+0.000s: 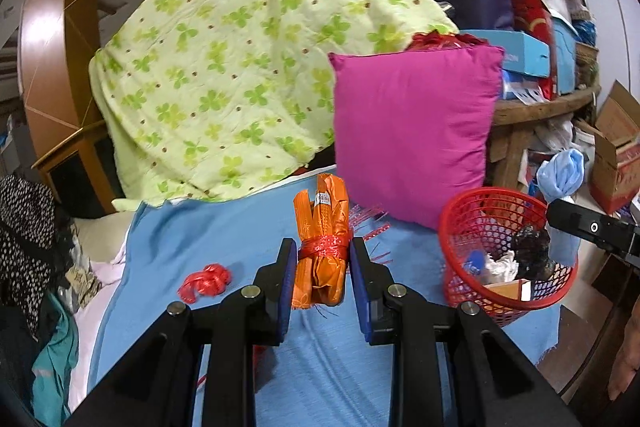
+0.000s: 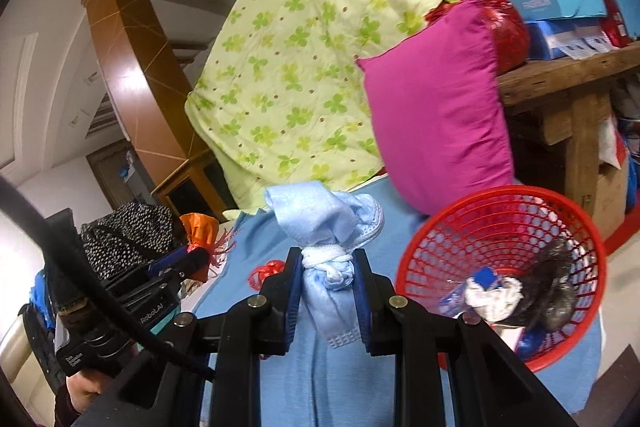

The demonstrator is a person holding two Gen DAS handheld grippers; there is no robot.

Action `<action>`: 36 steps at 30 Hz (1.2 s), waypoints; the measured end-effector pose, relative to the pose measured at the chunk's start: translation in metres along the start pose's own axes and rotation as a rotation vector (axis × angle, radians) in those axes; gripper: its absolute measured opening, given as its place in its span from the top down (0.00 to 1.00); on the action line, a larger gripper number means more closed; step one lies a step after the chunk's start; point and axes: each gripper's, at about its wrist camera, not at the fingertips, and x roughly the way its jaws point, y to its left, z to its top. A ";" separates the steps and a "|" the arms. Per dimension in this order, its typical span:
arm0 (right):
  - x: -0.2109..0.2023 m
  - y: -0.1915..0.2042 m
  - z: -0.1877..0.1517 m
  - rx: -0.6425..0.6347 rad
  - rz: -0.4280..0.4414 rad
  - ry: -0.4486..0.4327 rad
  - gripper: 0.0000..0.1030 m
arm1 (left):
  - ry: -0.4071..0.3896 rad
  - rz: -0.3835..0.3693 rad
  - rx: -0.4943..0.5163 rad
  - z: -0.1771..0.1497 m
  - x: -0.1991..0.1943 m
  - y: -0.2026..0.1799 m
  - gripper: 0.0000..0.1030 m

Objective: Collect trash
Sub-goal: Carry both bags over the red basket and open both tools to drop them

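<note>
My left gripper (image 1: 323,254) is shut on an orange wrapper bundle (image 1: 321,223) tied with red ribbon, held upright above the blue cloth (image 1: 224,231). In the right wrist view, my right gripper (image 2: 327,267) is shut on a knotted light-blue cloth bundle (image 2: 320,215), also lifted. That bundle (image 1: 560,175) and the right gripper body show at the right of the left wrist view. A red mesh basket (image 1: 472,203) (image 2: 440,227) stands on the blue cloth to the right, holding crumpled white paper, a black bag and a blue item. A red ribbon scrap (image 1: 206,281) (image 2: 266,271) lies on the cloth.
A magenta cushion (image 1: 416,131) (image 2: 436,107) leans behind the basket. A green clover-print quilt (image 1: 224,59) is heaped at the back. A cluttered wooden table (image 2: 560,75) stands at right, with cardboard boxes (image 1: 616,147) beyond. Dark spotted clothing (image 1: 28,211) lies at left.
</note>
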 end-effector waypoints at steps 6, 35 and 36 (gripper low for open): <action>-0.011 -0.017 0.002 0.031 -0.021 -0.017 0.75 | -0.001 -0.022 0.045 0.010 0.007 -0.023 0.73; -0.021 -0.107 0.005 0.197 -0.169 -0.059 0.74 | 0.059 -0.384 0.072 0.015 0.064 -0.100 0.72; -0.019 -0.109 0.005 0.204 -0.170 -0.060 0.74 | 0.063 -0.413 0.071 0.015 0.068 -0.104 0.72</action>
